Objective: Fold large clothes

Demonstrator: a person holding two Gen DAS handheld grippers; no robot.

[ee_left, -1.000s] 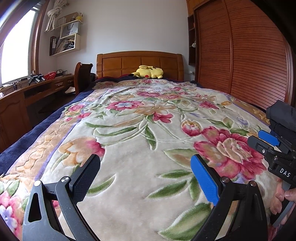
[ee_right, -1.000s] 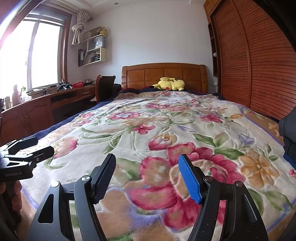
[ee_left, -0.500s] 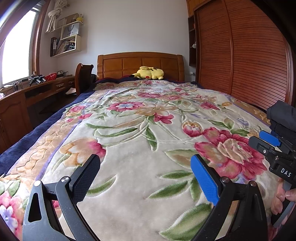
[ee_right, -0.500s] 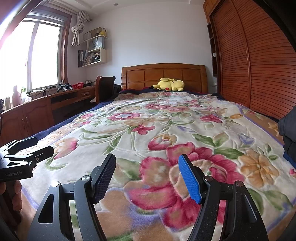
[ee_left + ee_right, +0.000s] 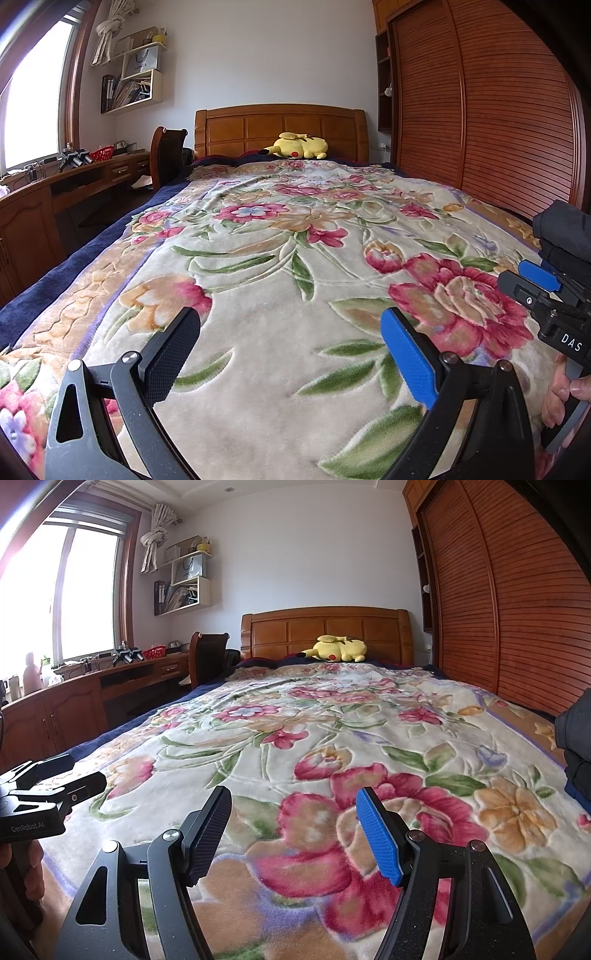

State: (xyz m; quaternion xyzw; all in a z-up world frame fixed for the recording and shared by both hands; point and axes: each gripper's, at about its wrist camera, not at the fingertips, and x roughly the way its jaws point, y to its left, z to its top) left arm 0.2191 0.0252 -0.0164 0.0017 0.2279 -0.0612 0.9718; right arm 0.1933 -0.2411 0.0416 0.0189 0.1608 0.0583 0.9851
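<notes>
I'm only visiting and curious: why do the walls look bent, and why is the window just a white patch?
Left wrist view: the fisheye lens bows the wardrobe and darkens the corners; the window is blown out white. Right wrist view: same bending, daylight washes out the window, while the floral blanket stays evenly lit and fairly sharp.

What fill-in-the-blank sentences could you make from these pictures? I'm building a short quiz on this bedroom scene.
1. The yellow plush toy lies against the wooden ____.
2. The blanket on the bed is printed with ____.
3. Both the left gripper and the right gripper have their jaws ____, with nothing between them.
4. The dark clothes are piled at the bed's ____ edge.

Missing words: headboard; flowers; open; right
</notes>
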